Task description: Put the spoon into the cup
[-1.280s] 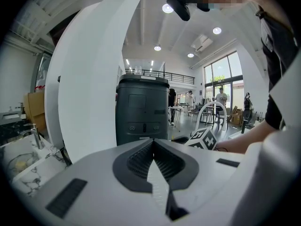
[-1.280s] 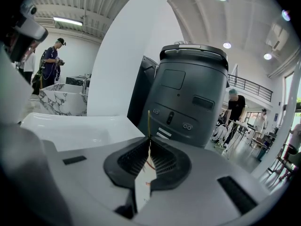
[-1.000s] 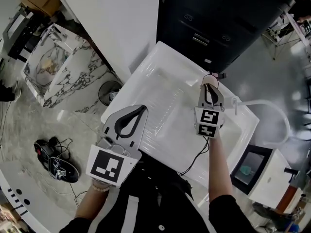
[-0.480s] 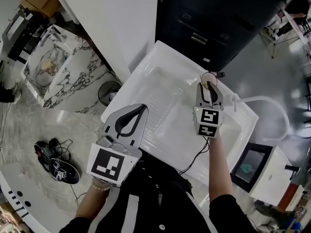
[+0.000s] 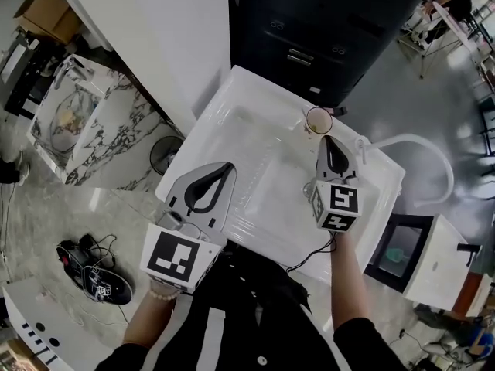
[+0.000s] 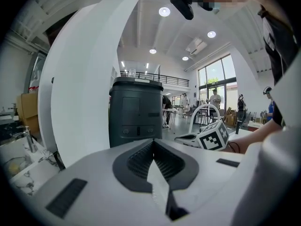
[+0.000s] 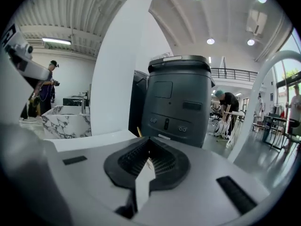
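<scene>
At the far edge of the white moulded worktop [image 5: 255, 157], the small round tan cup [image 5: 318, 120] seems to hold the thin tan spoon [image 7: 139, 131], and the nearby right tool [image 5: 331, 142], jaws together and empty like the left tool [image 5: 226, 171], could tip it if swung

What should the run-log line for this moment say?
left gripper: shut, empty | right gripper: shut, empty, short of cup | spoon: handle seems to stand in cup | cup: at sink far edge
</scene>
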`<action>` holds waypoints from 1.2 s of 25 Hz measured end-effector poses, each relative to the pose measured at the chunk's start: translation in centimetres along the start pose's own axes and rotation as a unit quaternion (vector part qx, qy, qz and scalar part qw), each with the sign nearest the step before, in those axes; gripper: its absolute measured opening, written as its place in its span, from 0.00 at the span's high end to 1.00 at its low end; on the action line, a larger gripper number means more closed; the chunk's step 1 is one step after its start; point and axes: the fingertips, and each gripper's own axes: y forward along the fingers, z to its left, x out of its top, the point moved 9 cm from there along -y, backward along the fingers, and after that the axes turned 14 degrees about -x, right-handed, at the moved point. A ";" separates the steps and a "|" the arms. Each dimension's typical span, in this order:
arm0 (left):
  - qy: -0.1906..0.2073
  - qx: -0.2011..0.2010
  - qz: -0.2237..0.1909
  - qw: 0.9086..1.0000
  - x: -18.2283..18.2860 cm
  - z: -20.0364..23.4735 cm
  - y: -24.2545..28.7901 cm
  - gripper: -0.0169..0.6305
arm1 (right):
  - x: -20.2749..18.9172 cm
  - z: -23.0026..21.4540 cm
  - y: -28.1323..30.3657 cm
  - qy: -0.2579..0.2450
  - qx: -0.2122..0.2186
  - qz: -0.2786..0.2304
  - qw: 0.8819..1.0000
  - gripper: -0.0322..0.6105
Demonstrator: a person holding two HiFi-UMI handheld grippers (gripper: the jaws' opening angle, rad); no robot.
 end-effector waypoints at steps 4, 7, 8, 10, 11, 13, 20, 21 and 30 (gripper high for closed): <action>0.005 -0.019 -0.001 1.000 0.2 -0.5 0.7 0.97 | 0.3 -0.5 -2.3 0.004 0.008 -0.004 1.000 0.95; 0.012 -0.035 -0.003 0.999 0.5 -1.0 1.4 0.97 | 0.6 -1.0 -4.1 0.007 0.000 -0.009 1.000 0.95; 0.014 -0.042 -0.004 0.999 0.6 -1.1 1.6 0.97 | 0.8 -1.2 -4.7 0.008 -0.004 -0.012 1.000 0.95; 0.018 -0.054 -0.007 0.998 0.8 -1.4 2.0 0.97 | 1.2 -1.4 -5.9 0.008 -0.013 -0.020 1.000 0.95; 0.020 -0.059 -0.008 0.998 1.0 -1.5 2.2 0.97 | 1.4 -1.6 -6.5 0.008 -0.018 -0.024 1.000 0.95; 0.024 -0.069 -0.008 0.997 1.1 -1.9 2.6 0.97 | 1.8 -1.8 -7.7 0.014 -0.028 -0.034 0.999 0.95; 0.031 -0.100 -0.012 0.994 1.7 -2.8 3.9 0.97 | 2.9 -3.0 -11.5 0.034 -0.063 -0.054 0.996 0.95; 0.033 -0.104 -0.012 0.994 1.8 -3.0 4.0 0.97 | 2.9 -3.2 -12.0 0.038 -0.068 -0.052 0.996 0.95; 0.043 -0.135 -0.014 0.990 2.3 -4.0 5.5 0.97 | 2.9 -4.3 -15.2 0.059 -0.089 -0.057 0.993 0.95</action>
